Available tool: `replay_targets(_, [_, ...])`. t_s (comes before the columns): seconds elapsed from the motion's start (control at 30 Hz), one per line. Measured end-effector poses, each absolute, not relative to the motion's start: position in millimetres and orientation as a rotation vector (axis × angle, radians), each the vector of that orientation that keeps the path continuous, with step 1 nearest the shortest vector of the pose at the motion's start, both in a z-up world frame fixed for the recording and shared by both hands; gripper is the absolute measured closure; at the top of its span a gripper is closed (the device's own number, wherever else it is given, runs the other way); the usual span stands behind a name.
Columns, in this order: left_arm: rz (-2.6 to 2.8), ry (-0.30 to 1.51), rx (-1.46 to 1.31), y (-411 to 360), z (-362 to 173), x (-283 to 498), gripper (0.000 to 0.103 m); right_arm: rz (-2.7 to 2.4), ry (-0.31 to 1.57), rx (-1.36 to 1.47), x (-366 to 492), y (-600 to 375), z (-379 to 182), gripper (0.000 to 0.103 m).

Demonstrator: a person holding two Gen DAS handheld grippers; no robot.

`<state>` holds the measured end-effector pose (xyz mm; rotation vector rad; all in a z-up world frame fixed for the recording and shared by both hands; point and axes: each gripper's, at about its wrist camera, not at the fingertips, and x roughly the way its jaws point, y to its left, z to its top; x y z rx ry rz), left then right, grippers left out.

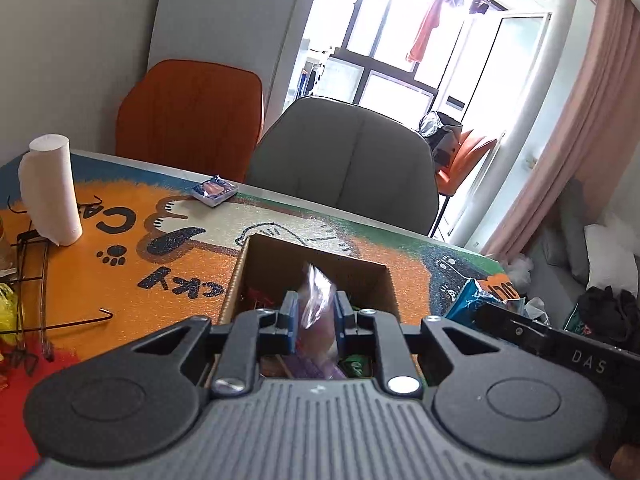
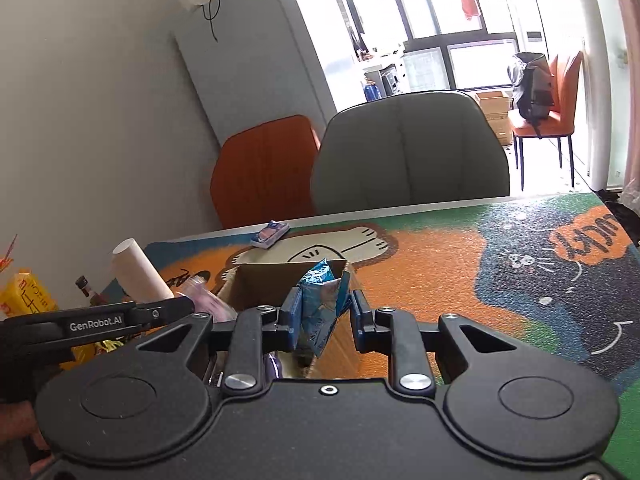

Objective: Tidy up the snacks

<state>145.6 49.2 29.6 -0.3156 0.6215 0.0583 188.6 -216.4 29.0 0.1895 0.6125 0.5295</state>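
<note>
An open cardboard box (image 1: 256,264) stands on the cartoon-cat table mat, with several snack packs inside. My left gripper (image 1: 316,316) hangs over the box's near side, shut on a pinkish-purple clear-wrapped snack pack (image 1: 316,300). In the right wrist view the same box (image 2: 260,280) lies just ahead, and my right gripper (image 2: 326,314) is shut on a blue snack bag (image 2: 320,304) above its right near corner. The blue bag (image 1: 476,296) also shows right of the box in the left wrist view. A small blue snack packet (image 1: 214,190) lies near the table's far edge.
A white paper roll (image 1: 50,192) stands at the left, beside a black wire rack (image 1: 32,280) and a yellow bag (image 2: 24,292). An orange chair (image 1: 192,120) and a grey chair (image 1: 348,156) stand behind the table's far edge. Open mat (image 2: 500,280) lies right of the box.
</note>
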Motion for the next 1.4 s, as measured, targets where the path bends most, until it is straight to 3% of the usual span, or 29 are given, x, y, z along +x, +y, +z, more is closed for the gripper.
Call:
replay_targets(0.27, [0.077, 0.642, -0.310, 59.6, 22.2, 147.2, 0.078, 0.551, 0.632, 0.176, 199.8, -191.4, 24.6, 0.080])
replay_targets(0.4, [0.092, 0.651, -0.313, 68.3, 19.7, 145.4, 0.063, 0.579, 0.632, 0.199, 205.0, -181.5, 25.1, 0.078])
replay_targets(0.53, [0.110, 0.668, -0.312, 75.3, 16.8, 143.8, 0.047, 0.605, 0.629, 0.240, 209.4, -179.1, 24.9, 0.062])
replay_targets(0.63, [0.115, 0.677, -0.316, 78.2, 15.5, 141.7, 0.035, 0.588, 0.646, 0.239, 207.7, -183.0, 22.7, 0.059])
replay_targets(0.77, [0.112, 0.681, -0.313, 77.0, 15.3, 138.7, 0.029, 0.561, 0.671, 0.233, 202.0, -191.4, 20.5, 0.054])
replay_targets(0.83, [0.106, 0.683, -0.307, 74.2, 15.4, 136.6, 0.026, 0.550, 0.681, 0.223, 197.4, -197.6, 20.6, 0.044])
replay_targets(1.2, [0.029, 0.681, -0.280, 49.4, 17.6, 116.3, 0.001, 0.509, 0.667, 0.223, 167.1, -237.4, 27.8, 0.019])
replay_targets(1.4, [0.004, 0.688, -0.244, 34.3, 18.8, 104.8, 0.000, 0.481, 0.636, 0.229, 148.8, -260.1, 36.4, 0.000])
